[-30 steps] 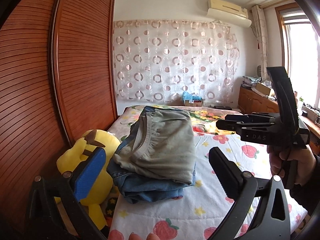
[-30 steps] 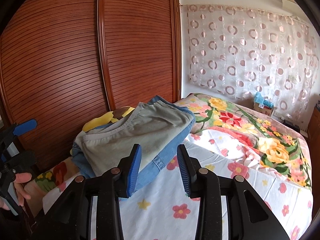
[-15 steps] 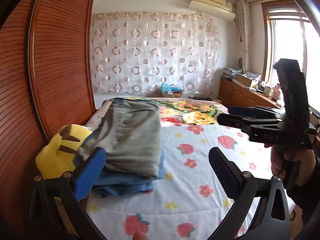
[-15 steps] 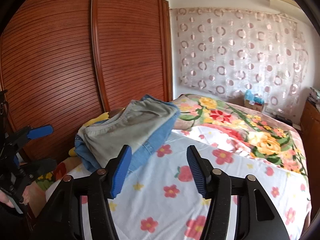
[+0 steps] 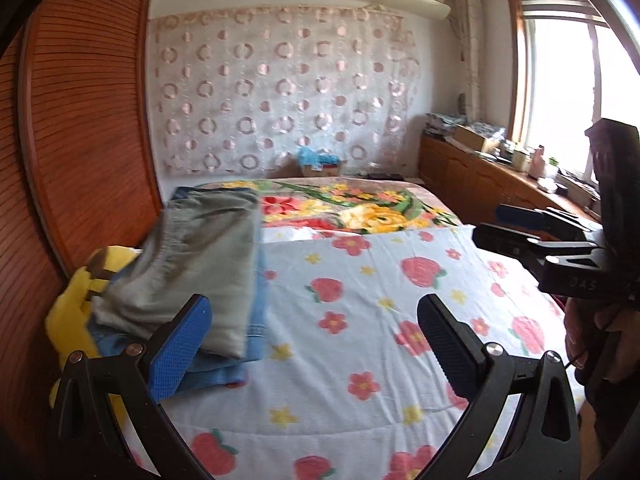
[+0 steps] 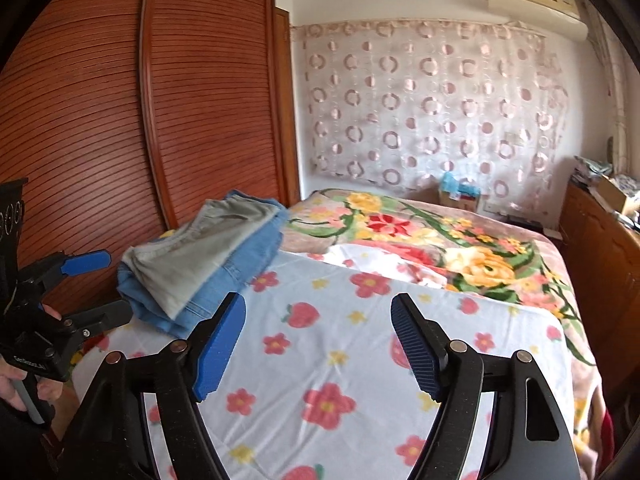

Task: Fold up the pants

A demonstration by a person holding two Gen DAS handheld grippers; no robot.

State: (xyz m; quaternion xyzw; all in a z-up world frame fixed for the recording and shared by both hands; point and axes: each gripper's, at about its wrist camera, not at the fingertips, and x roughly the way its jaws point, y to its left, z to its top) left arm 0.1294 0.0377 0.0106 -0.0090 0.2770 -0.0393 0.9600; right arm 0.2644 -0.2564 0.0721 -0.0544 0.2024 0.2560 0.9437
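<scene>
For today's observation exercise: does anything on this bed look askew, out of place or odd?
Mostly tidy. The folded grey pants lie on folded jeans, but the stack sits at the bed's edge, partly on a yellow plush toy, so it looks uneven. Both grippers, left and right, are open and empty.

- The left gripper (image 5: 308, 344) has a black plastic frame, two curved arms, and silver screws near each finger's base.
- Its fingers (image 5: 180, 344) carry blue ribbed pads.
- The right gripper (image 6: 318, 344) has the same build, with white lettering on its side.
- Bare-skinned hands (image 6: 12, 392) grip the handles.
</scene>
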